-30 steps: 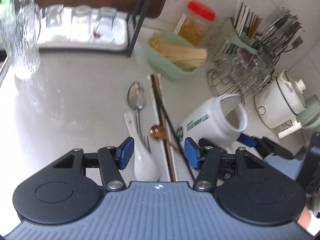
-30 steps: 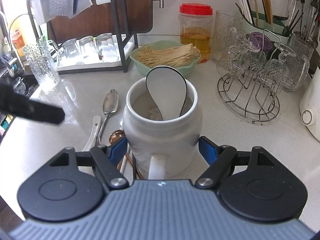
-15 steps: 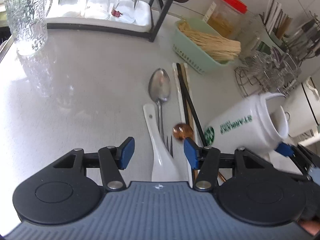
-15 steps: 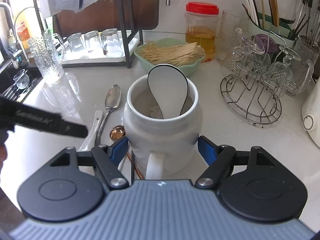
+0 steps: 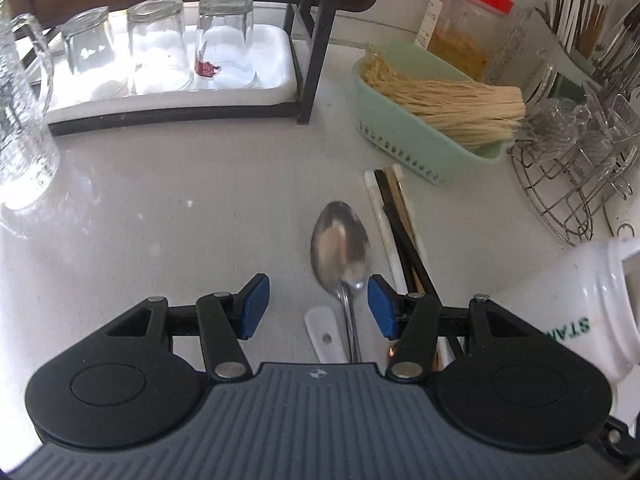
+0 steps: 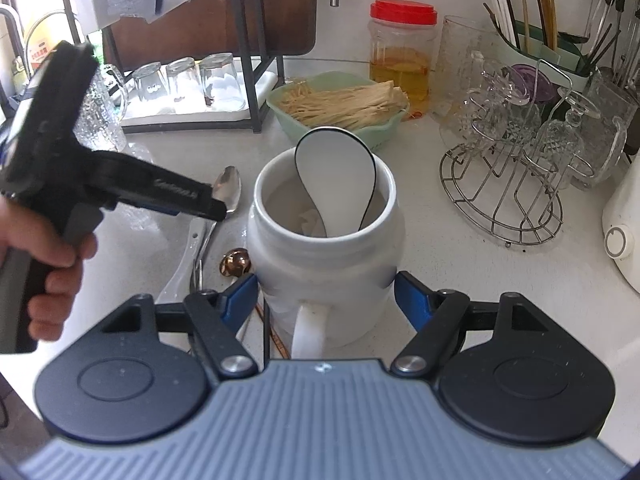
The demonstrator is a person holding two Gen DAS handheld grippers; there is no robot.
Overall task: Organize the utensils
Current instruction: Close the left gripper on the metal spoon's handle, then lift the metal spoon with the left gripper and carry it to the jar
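Left wrist view: the left gripper [image 5: 316,304] is parted and empty, hovering above the bench [image 5: 160,216]; between its pads lie the white ceramic spoon handle [image 5: 325,338] and the steel spoon [image 5: 341,250], with the chopsticks [image 5: 396,232] just right of the right pad. The right gripper [image 6: 325,298] is clamped on the white mug [image 6: 324,256], which contains one ceramic spoon [image 6: 335,176].

Each of the tongs has a grey ribbed body flanked by two round black discs, with black linkage arms pinned by silver screws and ending in blue pads: the left tongs [image 5: 316,304] and the right tongs [image 6: 325,294] match. The left one carries pale lettering along a black finger, and a bare hand [image 6: 38,264] wraps its dark handle.
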